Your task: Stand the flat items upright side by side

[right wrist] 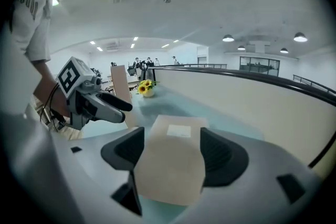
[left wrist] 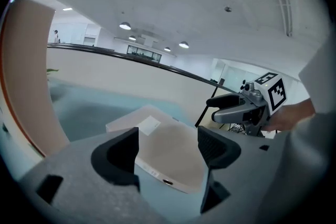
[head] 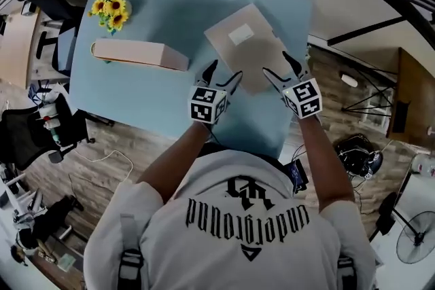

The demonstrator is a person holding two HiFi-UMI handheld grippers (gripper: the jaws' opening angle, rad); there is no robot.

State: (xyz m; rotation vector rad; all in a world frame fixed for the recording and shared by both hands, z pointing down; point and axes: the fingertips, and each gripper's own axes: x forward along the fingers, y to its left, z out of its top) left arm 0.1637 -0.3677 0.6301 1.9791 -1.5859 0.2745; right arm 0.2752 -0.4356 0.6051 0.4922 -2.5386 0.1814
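Observation:
A flat beige package (head: 248, 44) with a white label lies on the blue table (head: 156, 98) at the centre right. Another beige flat item (head: 139, 54) stands on its edge to the left. My left gripper (head: 226, 70) hovers open at the package's near left edge. My right gripper (head: 276, 63) is open over its near right edge. In the left gripper view the package (left wrist: 163, 149) lies beyond the spread jaws of the left gripper (left wrist: 169, 147), with nothing pressed. The right gripper view shows the package (right wrist: 176, 160) lying between and ahead of the open right gripper (right wrist: 172, 152).
A small pot of sunflowers (head: 110, 11) stands at the table's far left corner. The table's near edge runs just under my grippers. Office chairs (head: 41, 125), cables and a fan (head: 416, 238) are on the wooden floor around the table.

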